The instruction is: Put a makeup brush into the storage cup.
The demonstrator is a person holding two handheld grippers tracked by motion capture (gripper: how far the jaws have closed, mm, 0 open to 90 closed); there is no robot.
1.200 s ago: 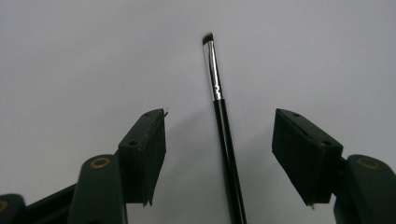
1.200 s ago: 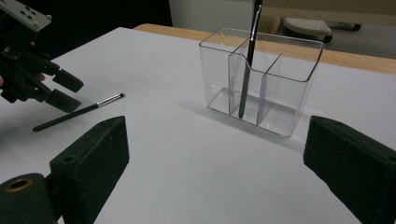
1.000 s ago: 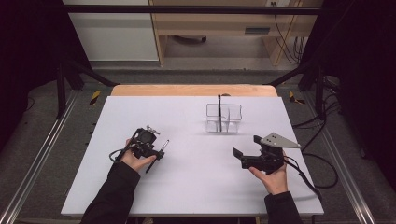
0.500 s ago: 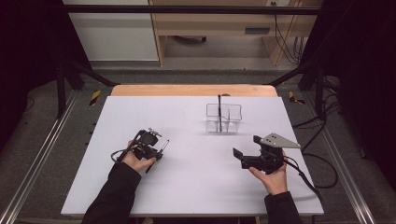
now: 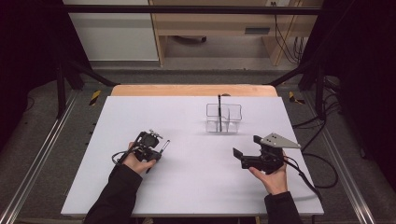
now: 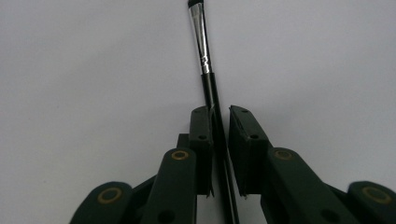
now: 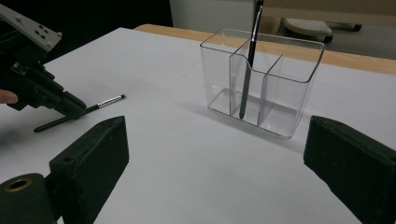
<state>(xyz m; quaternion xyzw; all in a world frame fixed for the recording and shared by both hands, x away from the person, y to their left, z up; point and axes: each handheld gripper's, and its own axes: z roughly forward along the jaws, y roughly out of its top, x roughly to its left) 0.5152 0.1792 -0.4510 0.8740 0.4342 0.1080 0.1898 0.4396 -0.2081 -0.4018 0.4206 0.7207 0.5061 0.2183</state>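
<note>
A slim makeup brush [image 6: 201, 42] with a black handle and silver ferrule lies flat on the white table [image 5: 187, 186]. It also shows in the high view, brush [image 5: 164, 144], and in the right gripper view, brush [image 7: 105, 102]. My left gripper [image 6: 220, 112] points down over its handle. Its jaws have just been closing with the handle between them, and the pads now hug it. In the high view the left gripper [image 5: 156, 151] sits left of centre. My right gripper [image 5: 246, 146] rests open at the right, nothing between its jaws [image 7: 217, 135].
A clear divided organizer [image 5: 224, 119] stands behind the table's middle, with a second dark brush [image 5: 219, 105] upright in it; the right gripper view faces this organizer [image 7: 299, 93]. A wooden strip [image 5: 187, 90] edges the table's far side.
The left gripper's jaws have drawn in around the brush handle. Neither hand has shifted, and the brush lies where it was.
</note>
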